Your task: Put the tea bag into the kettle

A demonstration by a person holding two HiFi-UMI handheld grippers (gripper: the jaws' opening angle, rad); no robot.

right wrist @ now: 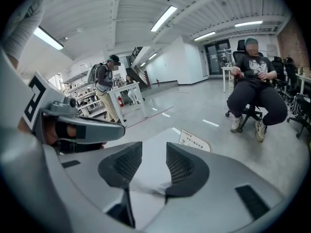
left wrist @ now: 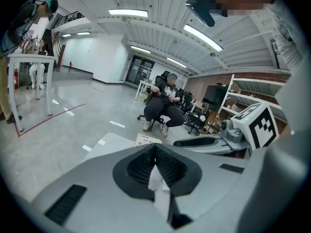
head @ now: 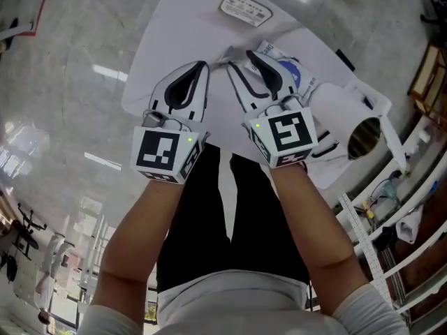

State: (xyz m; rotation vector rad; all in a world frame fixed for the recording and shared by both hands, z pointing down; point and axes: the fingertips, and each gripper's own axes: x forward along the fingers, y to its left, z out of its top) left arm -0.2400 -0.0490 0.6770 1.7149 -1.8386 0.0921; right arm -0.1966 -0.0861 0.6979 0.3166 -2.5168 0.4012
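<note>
White table (head: 160, 54): its left half is lying bare, leaving you room to pass. The kettle (head: 335, 107) and a blue-and-white packet (head: 290, 67) are crowding the right side, just beside your right gripper (head: 241, 60). Your left gripper (head: 204, 65), pinching a white paper strip (left wrist: 158, 183), is flanking it closely. A card (head: 246, 7) is sitting at the far edge.

head view: from my head, steeply down on left gripper (head: 202, 67), right gripper (head: 239, 60).
gripper views: close behind jaws, facing forward.
shared: table (head: 181, 26), seated person (right wrist: 252, 93).
</note>
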